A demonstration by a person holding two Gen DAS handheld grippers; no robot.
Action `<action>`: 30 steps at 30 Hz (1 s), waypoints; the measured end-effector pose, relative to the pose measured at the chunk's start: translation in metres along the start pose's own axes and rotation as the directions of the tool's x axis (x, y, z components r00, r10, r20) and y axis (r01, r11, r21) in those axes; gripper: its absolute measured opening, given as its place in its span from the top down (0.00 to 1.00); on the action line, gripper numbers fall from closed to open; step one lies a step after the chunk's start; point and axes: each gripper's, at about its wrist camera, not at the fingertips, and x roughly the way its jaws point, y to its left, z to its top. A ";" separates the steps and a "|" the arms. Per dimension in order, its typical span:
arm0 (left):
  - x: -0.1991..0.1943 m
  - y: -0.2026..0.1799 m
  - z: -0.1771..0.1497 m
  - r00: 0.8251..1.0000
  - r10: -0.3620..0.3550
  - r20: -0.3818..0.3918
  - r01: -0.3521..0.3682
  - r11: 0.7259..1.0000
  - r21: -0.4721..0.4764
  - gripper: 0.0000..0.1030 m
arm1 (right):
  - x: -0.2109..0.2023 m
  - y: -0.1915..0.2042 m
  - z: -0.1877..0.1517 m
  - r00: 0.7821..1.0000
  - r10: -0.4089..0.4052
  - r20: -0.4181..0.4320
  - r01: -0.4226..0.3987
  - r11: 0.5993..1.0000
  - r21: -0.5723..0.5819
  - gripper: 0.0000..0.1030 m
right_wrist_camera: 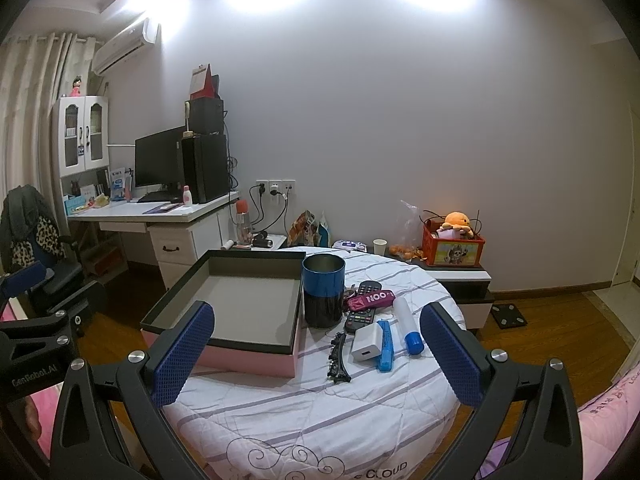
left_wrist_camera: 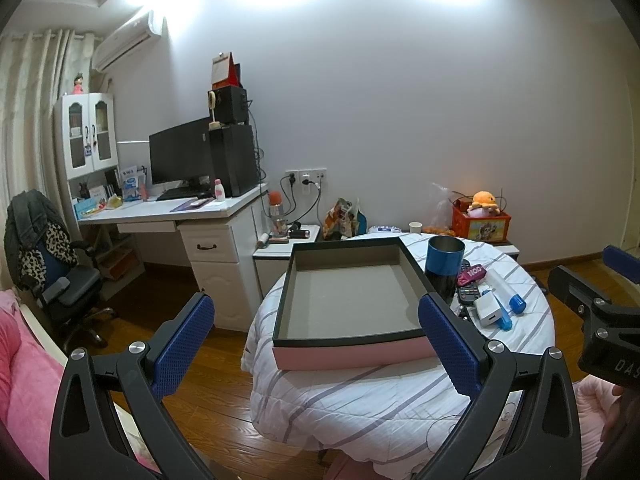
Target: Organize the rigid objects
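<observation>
A shallow pink box with a black rim [left_wrist_camera: 352,300] [right_wrist_camera: 240,312] lies open and empty on a round table under a striped cloth [right_wrist_camera: 320,408]. Right of it stand a blue and black cylinder cup [right_wrist_camera: 323,290] [left_wrist_camera: 445,264] and loose items: remote controls [right_wrist_camera: 362,308], a pink tag [right_wrist_camera: 370,297], a white charger [right_wrist_camera: 367,344], a blue stick [right_wrist_camera: 385,346], a white tube with blue cap [right_wrist_camera: 408,326], a black hair clip [right_wrist_camera: 338,358]. My left gripper [left_wrist_camera: 316,344] is open, in front of the box. My right gripper [right_wrist_camera: 318,352] is open, above the table's near side.
A white desk [left_wrist_camera: 172,212] with monitor and computer tower stands at the left, with an office chair [left_wrist_camera: 52,264]. A low cabinet behind the table holds a red crate with a plush toy [right_wrist_camera: 454,240]. Wooden floor surrounds the table. Pink bedding lies near both lower edges.
</observation>
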 end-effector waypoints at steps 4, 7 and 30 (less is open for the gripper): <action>0.000 0.001 -0.001 1.000 0.002 -0.002 -0.002 1.000 0.000 0.00 | 0.001 0.000 -0.001 1.000 -0.001 -0.003 0.001 1.000 0.000 0.00; 0.000 0.002 -0.001 1.000 0.002 -0.003 -0.002 1.000 -0.001 0.00 | 0.002 0.000 -0.002 1.000 -0.002 -0.007 0.002 1.000 -0.003 0.00; 0.057 0.006 -0.007 0.999 0.007 -0.041 -0.008 1.000 -0.026 0.00 | 0.049 -0.009 -0.015 0.998 0.057 0.021 -0.057 0.998 0.019 0.00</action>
